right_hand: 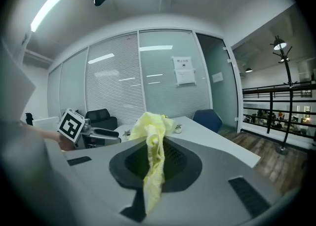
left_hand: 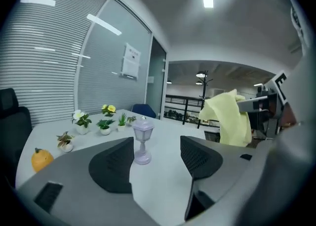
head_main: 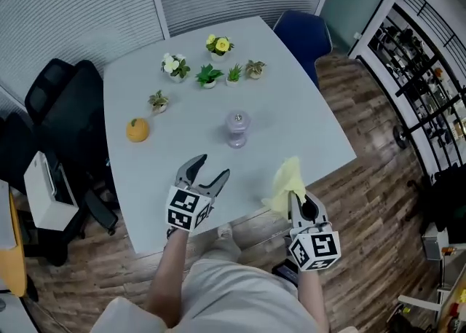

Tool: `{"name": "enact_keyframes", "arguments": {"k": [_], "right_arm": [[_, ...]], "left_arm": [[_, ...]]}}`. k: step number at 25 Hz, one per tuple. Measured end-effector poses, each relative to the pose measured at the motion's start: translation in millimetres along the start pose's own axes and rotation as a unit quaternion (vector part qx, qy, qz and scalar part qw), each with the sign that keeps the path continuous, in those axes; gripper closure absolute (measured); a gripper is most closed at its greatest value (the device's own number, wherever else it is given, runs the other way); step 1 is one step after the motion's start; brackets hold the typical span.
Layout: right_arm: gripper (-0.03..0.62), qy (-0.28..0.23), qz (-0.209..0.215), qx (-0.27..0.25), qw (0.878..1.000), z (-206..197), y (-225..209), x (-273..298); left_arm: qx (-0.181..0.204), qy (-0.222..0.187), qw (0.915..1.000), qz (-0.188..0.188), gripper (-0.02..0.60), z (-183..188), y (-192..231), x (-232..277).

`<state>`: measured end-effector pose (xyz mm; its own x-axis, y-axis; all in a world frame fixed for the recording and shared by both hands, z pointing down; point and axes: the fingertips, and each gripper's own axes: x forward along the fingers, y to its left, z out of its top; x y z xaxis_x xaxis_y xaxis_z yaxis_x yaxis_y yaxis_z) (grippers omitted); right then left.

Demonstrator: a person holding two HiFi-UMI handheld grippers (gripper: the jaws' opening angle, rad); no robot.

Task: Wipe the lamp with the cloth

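A small lilac lamp [head_main: 237,129] stands upright near the middle of the grey table [head_main: 306,106]; in the left gripper view the lamp [left_hand: 142,142] shows between and beyond the jaws. My left gripper [head_main: 211,170] is open and empty, near the table's front edge, short of the lamp. My right gripper [head_main: 294,194] is shut on a yellow cloth [head_main: 285,184], held above the front right edge. The cloth [right_hand: 153,158] bunches up from the closed jaws in the right gripper view, and the cloth [left_hand: 229,117] also hangs at the right of the left gripper view.
Several small potted plants [head_main: 209,75] line the table's far side, with an orange fruit [head_main: 137,130] at the left. Black office chairs [head_main: 62,116] stand left, a blue chair [head_main: 302,36] at the far right corner. A white printer [head_main: 45,192] sits left.
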<state>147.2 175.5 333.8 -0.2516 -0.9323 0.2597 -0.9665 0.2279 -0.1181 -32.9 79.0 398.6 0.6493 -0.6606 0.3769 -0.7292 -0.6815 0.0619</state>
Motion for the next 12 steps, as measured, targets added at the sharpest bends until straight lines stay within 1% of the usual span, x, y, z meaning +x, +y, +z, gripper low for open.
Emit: {"name": "enact_keyframes", "arguments": {"k": [3,6,9,12], "right_arm": [[0.568,0.008,-0.013,0.004,1.0,6,-10,31],[0.568,0.017,-0.021,0.001,1.0,9,-18,57],[0.568,0.025,-0.018,-0.005,1.0,13,-20,80],[0.568,0.027,-0.009,-0.012,1.0,17,-19,97]], "left_arm": [[0.012,0.036,0.9987,-0.033,0.29,-11,23,33],[0.017,0.062,0.9962,-0.059,0.29,-24,39,61],[0.026,0.082,0.9936,-0.074,0.29,-36,51,85],[0.047,0.098,0.9901,-0.089,0.29,-49,55,107]]}}
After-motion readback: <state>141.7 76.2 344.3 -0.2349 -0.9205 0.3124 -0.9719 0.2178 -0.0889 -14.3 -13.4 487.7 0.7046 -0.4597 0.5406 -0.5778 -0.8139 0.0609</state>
